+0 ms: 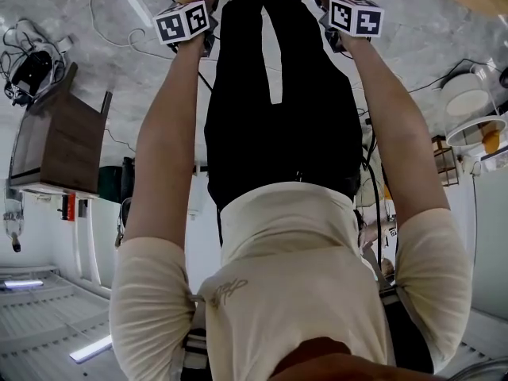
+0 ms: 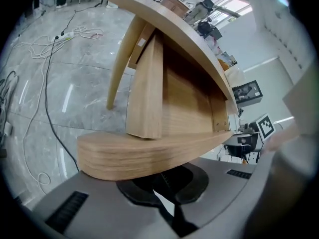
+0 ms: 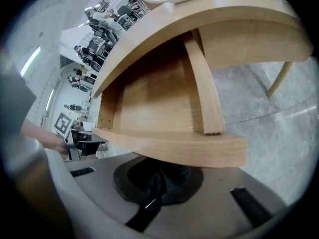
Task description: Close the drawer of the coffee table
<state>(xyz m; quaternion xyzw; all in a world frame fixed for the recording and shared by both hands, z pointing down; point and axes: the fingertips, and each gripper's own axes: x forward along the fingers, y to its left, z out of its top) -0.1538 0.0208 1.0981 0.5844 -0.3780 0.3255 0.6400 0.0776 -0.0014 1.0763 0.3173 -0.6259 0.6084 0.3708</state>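
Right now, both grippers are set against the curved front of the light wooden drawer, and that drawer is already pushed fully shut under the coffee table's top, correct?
Not shut. The left gripper and right gripper are set against the curved front, but the light wooden drawer stands pulled out from under the tabletop, as the right gripper view shows.

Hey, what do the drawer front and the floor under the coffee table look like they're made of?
Drawer front: light wood or wood veneer with a matte finish. Fine parallel grain lines run along its curved face.
Floor: probably polished grey stone or marble-look tile. It shows cloudy veining, thin joint lines and glossy streaks of reflected light.
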